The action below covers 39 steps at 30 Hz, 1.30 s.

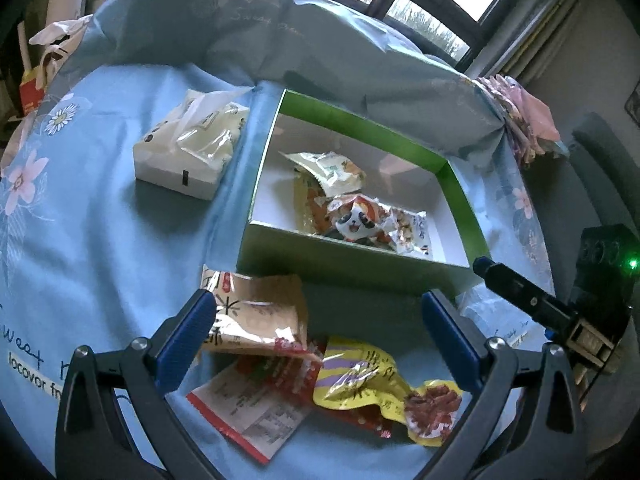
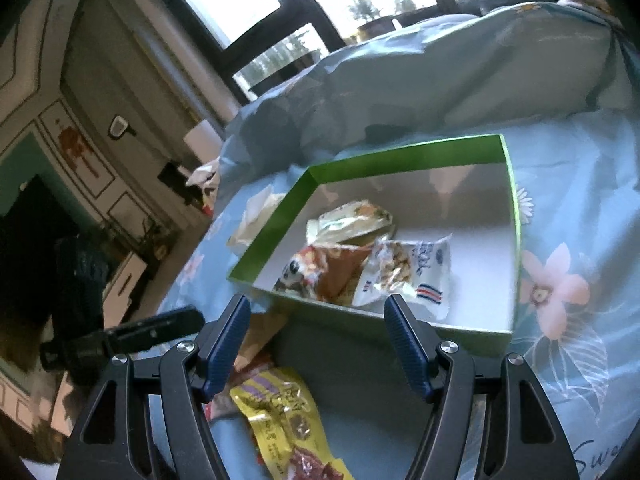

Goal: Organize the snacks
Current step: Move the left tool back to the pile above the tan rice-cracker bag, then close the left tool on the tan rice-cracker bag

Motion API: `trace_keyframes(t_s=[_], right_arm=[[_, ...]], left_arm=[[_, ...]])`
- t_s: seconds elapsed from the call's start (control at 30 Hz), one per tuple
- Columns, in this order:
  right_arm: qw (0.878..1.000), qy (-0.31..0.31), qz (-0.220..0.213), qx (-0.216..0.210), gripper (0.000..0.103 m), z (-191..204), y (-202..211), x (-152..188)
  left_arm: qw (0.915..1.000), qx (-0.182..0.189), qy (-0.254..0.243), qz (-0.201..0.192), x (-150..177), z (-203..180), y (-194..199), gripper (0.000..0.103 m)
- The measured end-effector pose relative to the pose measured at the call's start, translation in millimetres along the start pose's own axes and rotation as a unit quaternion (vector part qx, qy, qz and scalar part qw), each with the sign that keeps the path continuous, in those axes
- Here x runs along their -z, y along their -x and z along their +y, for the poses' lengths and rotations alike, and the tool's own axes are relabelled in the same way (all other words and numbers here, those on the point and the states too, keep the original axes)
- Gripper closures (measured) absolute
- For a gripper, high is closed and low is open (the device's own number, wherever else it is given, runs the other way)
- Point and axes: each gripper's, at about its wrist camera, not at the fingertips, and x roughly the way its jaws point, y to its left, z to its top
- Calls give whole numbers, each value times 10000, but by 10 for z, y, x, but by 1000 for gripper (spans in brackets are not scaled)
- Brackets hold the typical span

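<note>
Two grippers are held over a blue flowered sheet point(image 1: 100, 240), both with fingers spread and nothing gripped. A green box point(image 1: 352, 264) is used as the landmark. Inside the box, a panda packet point(image 1: 356, 220), a pale packet point(image 1: 332, 170) and a white nut packet point(image 2: 404, 272) are seen. Just in front of the box, a tan packet point(image 1: 260, 316) and a yellow packet point(image 1: 372, 376) are left under the left gripper point(image 1: 320, 344). The right gripper point(image 2: 316, 344) is held just before the box too. Left of the box, a tissue pack point(image 1: 188, 148) is set.

Green box point(image 1: 352, 256) open with four snack bags inside, yellow bag point(image 1: 384, 380), tan bag point(image 1: 260, 316), red bag point(image 1: 248, 412) lying in front
</note>
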Motion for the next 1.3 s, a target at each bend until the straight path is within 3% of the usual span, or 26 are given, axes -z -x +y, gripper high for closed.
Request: trace_keyframes(t_s=[0.13,0.5,0.7,0.83,1.1,1.2,1.3], right_arm=[[9995,170,227,-127,33,99,-112,42],[9943,240,861,-576,33,295,-533,238],[9905,576,1102,-592,33,534,-732,392],[9887,808,1165,-490,33,663,-815,426],[9858,1148,1197,-260,33,824,-999,417],[9852,1206,1212,-157,33,845,-1066,403],[9832,1278,1292,-144,33,877,-1131,400]], left_arm=[[9997,170,153,98,28,111,34,0],[9961,-75,848,212,67,560,37,1],[9929,-11,1072,520,91,653,-132,1],[9922,13,1133,510,69,674,-155,2],[9911,44,1169,636,61,714,-208,28],[9902,65,1205,705,58,735,-248,30],[9877,178,1332,797,71,778,-284,45]])
